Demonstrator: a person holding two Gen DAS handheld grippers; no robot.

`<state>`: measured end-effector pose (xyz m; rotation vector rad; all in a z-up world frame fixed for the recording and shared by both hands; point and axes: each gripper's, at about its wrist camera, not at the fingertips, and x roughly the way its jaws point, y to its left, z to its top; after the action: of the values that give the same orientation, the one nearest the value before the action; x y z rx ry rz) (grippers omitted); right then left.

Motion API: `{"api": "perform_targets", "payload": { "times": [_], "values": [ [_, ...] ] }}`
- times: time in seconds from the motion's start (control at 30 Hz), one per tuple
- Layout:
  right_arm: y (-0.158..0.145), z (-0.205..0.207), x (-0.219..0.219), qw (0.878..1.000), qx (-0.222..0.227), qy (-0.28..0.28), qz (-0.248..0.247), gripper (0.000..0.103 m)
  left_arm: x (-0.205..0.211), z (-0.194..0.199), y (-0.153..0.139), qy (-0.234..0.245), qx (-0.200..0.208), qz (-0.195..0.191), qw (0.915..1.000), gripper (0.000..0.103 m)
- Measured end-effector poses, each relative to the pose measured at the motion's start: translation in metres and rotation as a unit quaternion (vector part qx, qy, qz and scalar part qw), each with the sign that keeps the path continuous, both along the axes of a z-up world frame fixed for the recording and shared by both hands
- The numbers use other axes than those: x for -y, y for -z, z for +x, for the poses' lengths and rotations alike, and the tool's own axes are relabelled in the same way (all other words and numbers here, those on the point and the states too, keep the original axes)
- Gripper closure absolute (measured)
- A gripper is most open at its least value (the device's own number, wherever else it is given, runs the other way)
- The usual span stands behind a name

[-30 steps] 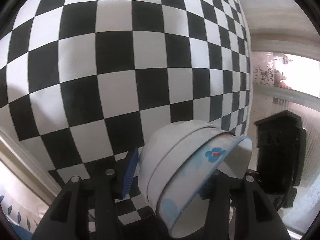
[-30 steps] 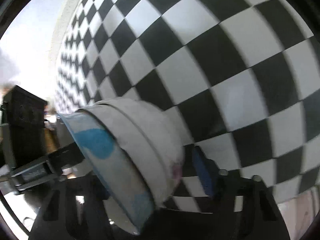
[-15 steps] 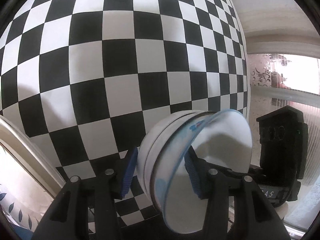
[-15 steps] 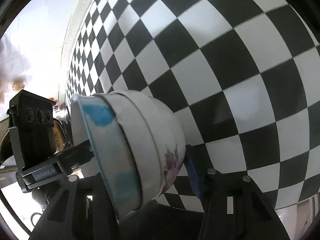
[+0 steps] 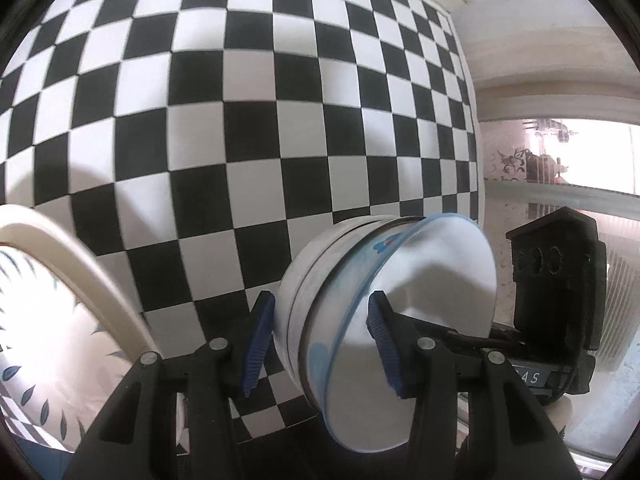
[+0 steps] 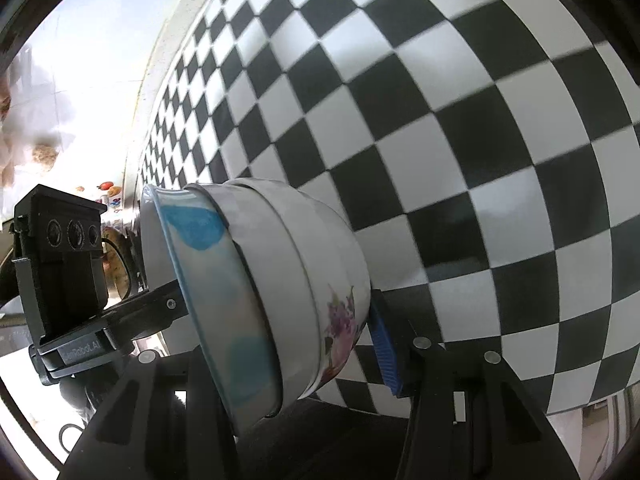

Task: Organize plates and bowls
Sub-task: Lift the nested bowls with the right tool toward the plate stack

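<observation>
Holding a nested stack of white ceramic bowls (image 5: 384,312) on its side between both tongs, over the black-and-white checkered desk (image 5: 240,128).

Left tongs (image 5: 320,340): narrow, clamped across the stack. Left blue pad (image 5: 258,344) sits on the outer wall of the outermost bowl, right blue pad (image 5: 382,344) sits inside the innermost bowl. We see the stack's open mouth facing right in this view, toward the right gripper's black camera block (image 5: 560,280).

Right tongs (image 6: 280,344): also closed on the same stack (image 6: 280,288) from the opposite side. Right blue pad (image 6: 384,352) presses against the base end of the outer bowl, the one with the purple flower print (image 6: 340,332). We can't see the left finger's pad; it is hidden behind the bowls. Innermost bowl has a blue rim and blue blotches (image 6: 196,228) on its wall. Mouth faces left here, toward the left gripper's black camera block (image 6: 60,264), and one of its black fingers (image 6: 152,308) reaches in toward the stack.

We count at least three bowls nested, rims stepped one inside the next. Stack is tilted, axis roughly horizontal; whether it touches the desk we cannot tell.

Lower left of the left wrist view: a cream-rimmed plate with a blue leaf pattern (image 5: 48,320), apart from the stack.

Bright window area (image 5: 560,160) beyond the desk edge on the right.
</observation>
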<state>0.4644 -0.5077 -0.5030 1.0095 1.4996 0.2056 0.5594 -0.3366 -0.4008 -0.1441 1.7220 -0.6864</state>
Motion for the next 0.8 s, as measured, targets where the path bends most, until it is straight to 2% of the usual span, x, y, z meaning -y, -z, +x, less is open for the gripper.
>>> {"api": "perform_targets", "payload": {
  "times": [0.2, 0.43, 0.67, 0.8],
  "values": [
    [-0.027, 0.025, -0.028, 0.999, 0.02, -0.024, -0.001, 0.053, -0.033, 0.008, -0.028, -0.023, 0.017, -0.004, 0.9996, 0.059],
    [-0.053, 0.06, -0.087, 0.997, 0.041, -0.066, 0.002, 0.053, -0.089, 0.016, -0.05, -0.06, 0.036, -0.001, 0.9976, 0.059],
    [-0.062, 0.077, -0.156, 0.993, 0.05, -0.11, 0.008, 0.053, -0.153, 0.016, -0.053, -0.099, 0.044, 0.01, 0.994, 0.059],
    [-0.055, 0.082, -0.189, 0.99, 0.049, -0.131, 0.013, 0.053, -0.185, 0.013, -0.048, -0.12, 0.042, 0.02, 0.9917, 0.059]
  ]
}}
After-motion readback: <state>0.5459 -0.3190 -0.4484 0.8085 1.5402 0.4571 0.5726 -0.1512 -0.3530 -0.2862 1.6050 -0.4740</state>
